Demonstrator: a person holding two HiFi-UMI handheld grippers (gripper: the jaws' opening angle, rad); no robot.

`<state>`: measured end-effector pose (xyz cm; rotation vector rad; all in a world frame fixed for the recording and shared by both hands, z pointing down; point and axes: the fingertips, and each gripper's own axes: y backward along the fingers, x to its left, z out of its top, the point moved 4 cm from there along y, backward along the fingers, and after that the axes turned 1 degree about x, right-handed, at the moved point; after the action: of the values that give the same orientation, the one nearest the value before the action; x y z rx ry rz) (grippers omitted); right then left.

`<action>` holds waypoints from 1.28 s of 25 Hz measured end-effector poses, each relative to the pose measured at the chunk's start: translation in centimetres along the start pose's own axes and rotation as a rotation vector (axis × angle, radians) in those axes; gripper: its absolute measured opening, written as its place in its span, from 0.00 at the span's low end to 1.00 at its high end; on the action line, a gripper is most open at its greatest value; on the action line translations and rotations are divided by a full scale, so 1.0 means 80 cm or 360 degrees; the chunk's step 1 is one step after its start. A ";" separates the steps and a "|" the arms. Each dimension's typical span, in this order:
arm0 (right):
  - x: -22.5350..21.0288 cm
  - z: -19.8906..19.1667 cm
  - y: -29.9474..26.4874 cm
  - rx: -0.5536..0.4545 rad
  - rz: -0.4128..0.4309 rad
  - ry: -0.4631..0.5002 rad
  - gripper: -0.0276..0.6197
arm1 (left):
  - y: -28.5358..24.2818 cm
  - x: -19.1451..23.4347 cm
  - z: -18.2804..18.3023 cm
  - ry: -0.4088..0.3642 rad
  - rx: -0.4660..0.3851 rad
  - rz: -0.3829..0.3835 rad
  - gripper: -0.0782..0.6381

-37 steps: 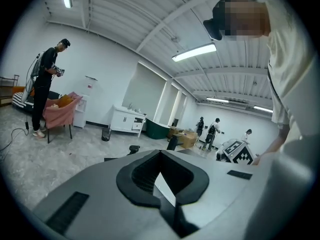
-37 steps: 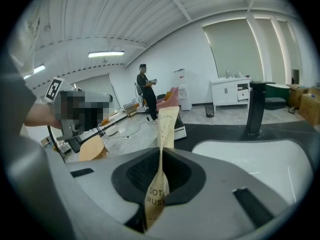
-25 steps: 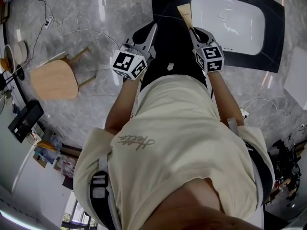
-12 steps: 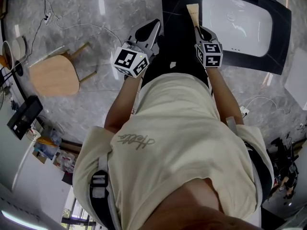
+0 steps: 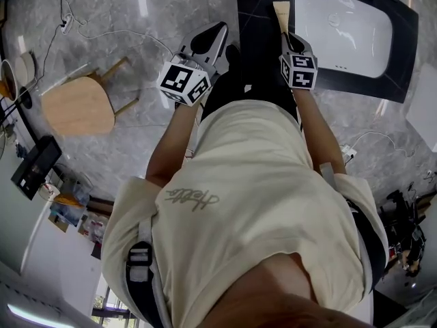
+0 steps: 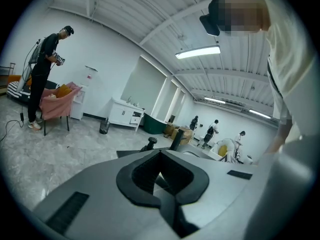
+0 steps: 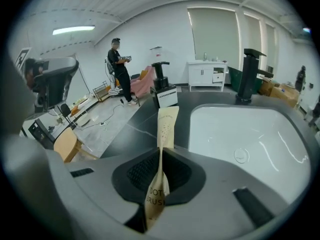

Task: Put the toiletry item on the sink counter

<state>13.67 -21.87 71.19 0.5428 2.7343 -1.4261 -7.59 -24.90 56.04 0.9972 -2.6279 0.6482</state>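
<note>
My right gripper [image 5: 285,34] is shut on a thin beige paper toiletry packet [image 5: 280,11], which sticks out forward over the black sink counter [image 5: 255,26]. In the right gripper view the packet [image 7: 167,126] stands on edge between the closed jaws of the right gripper [image 7: 160,170], left of the white basin [image 7: 245,134]. My left gripper [image 5: 217,38] hovers at the counter's left edge. Seen in its own view, the left gripper [image 6: 163,182] is shut with nothing held.
A black faucet [image 7: 248,74] and a black pump dispenser [image 7: 164,91] stand at the back of the counter. A wooden stool [image 5: 78,105] and loose cables [image 5: 102,29] are on the grey floor to the left. A person [image 7: 120,69] stands farther back in the room.
Both grippers and the body have moved forward toward the counter; the basin sits closer to the right gripper. The packet stays gripped, the left gripper stays shut.
</note>
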 end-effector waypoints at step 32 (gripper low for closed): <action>0.031 0.040 0.057 -0.0178 -0.0041 0.0096 0.15 | 0.019 -0.004 0.015 -0.0070 -0.0067 -0.0085 0.11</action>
<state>12.26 -21.32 65.29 0.5566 2.8565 -1.2720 -8.47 -24.31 54.37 1.0776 -2.6312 0.5628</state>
